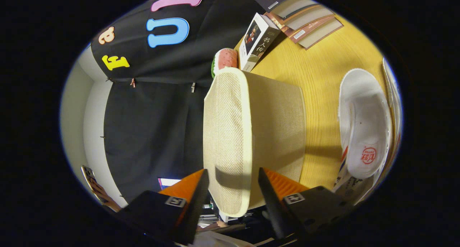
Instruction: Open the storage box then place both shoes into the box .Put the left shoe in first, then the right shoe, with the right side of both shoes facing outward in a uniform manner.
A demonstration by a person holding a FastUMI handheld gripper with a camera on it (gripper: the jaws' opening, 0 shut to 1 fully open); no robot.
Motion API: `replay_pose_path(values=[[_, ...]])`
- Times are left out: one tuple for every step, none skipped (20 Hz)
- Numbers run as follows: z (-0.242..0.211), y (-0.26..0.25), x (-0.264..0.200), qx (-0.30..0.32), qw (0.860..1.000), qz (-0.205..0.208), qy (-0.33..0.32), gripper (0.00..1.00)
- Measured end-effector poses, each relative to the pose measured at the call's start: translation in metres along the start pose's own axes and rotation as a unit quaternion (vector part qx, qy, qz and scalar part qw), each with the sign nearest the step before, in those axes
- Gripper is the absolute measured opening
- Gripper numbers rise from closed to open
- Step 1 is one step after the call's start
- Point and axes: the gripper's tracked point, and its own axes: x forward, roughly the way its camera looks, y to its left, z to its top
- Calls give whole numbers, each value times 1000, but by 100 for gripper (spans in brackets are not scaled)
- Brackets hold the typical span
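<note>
A black cloth wall backs the booth, and a yellow wood-grain tabletop (323,71) carries the items; the view is rolled on its side. The gripper (233,184) stands with its jaws apart, one on each side of the near edge of the storage box (251,139), a beige woven fabric box with a pale rim. Whether either jaw touches the rim cannot be told. The box's lid face lies between and just ahead of the jaws, closed against the body. A white shoe (364,132) lies on the tabletop off to the side of the jaws, apart from the box, sole showing with a red stamp. Beyond the box sit a watermelon-slice toy (224,58), an upright book (257,40) and a fan of books (302,17).
</note>
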Motion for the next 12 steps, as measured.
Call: replay_pose_path(values=[[-1,3,-1,3,1000,8,5,55],[1,3,-1,2,1000,8,3,49],[6,6,-3,2,1000,13,-6,35],[12,11,-5,-1,1000,17,-21,21],[9,19,-7,-7,999,26,-25,7],[7,27,-12,-13,999,30,-29,6],[4,35,-15,-21,999,31,-31,6],[3,44,-16,-33,998,30,-35,6],[2,58,-17,-46,998,33,-40,6],[3,73,-16,-58,996,38,-48,6],[3,90,-17,-70,995,46,-55,6],[2,106,-15,-81,994,51,-59,6]])
